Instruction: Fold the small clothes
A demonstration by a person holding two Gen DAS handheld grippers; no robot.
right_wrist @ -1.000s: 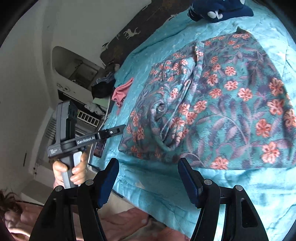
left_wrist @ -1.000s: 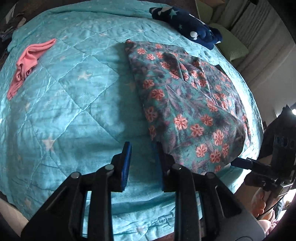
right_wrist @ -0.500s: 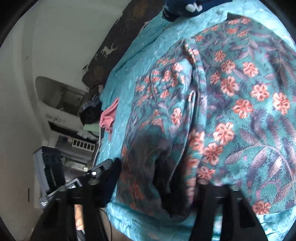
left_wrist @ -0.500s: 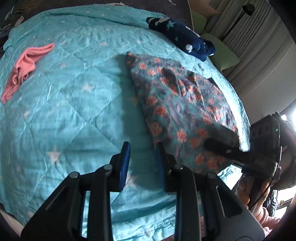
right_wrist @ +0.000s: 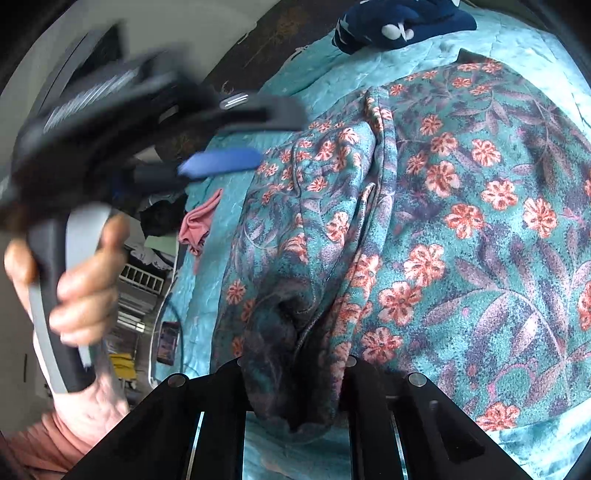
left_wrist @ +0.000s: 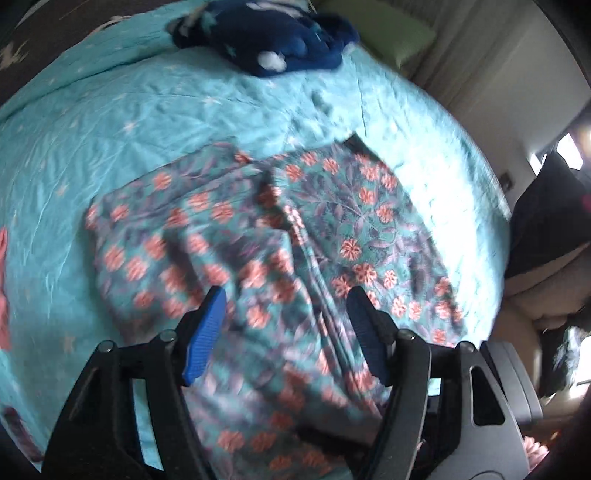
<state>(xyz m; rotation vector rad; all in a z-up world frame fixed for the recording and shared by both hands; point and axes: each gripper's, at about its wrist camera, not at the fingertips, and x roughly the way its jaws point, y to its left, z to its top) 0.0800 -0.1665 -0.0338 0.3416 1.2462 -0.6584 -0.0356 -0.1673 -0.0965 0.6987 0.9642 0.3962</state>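
Note:
A teal garment with orange flowers (left_wrist: 332, 229) lies spread and creased on the teal star quilt (left_wrist: 110, 122). My left gripper (left_wrist: 286, 328) hovers over the garment's near part, pointing steeply down. Its blue pads (left_wrist: 205, 332) are far apart and still opening, pressing on nothing. In the right wrist view the same garment (right_wrist: 461, 221) fills the frame. My right gripper (right_wrist: 295, 387) is closing on a bunched fold at its near edge, with cloth pinched between the jaws. The left gripper (right_wrist: 269, 136) shows blurred at upper left, held by a hand (right_wrist: 81, 280).
A navy star-print item (left_wrist: 273, 40) lies at the far side of the bed, with a green pillow (left_wrist: 399, 33) beside it. A pink cloth (right_wrist: 197, 229) sits near the bed's left edge. A phone (right_wrist: 168, 341) lies by that edge.
The left gripper swung from the bare quilt to above the floral garment and its jaws spread wide. The right gripper reached the garment's near edge and closed on a fold.

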